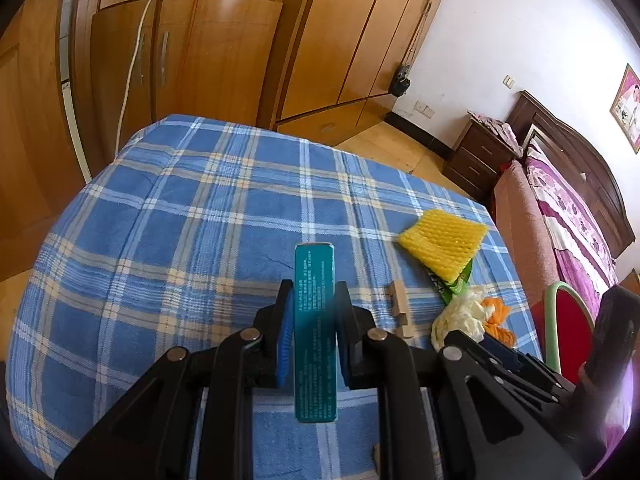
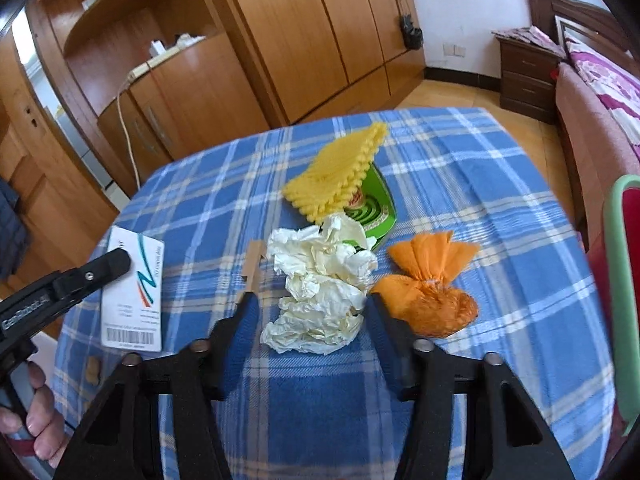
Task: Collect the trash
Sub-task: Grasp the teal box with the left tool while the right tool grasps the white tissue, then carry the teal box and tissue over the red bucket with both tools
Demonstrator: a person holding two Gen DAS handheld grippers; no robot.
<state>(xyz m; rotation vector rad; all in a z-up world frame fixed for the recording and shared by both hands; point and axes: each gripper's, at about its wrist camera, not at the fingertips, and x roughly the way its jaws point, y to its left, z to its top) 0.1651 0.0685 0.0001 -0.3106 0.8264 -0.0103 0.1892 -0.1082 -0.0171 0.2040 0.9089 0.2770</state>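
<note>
My left gripper is shut on a teal and white carton, held edge-up above the blue plaid table; the carton also shows in the right wrist view. My right gripper is open, its fingers on either side of a crumpled white paper wad. An orange net bag lies just right of the wad. A yellow foam net rests on a green wrapper farther back. The foam net and the wad also show in the left wrist view.
The plaid tablecloth covers a round table. A small wooden piece lies left of the wad, a brown scrap near the front left edge. Wooden wardrobes stand behind, a red chair and a bed to the right.
</note>
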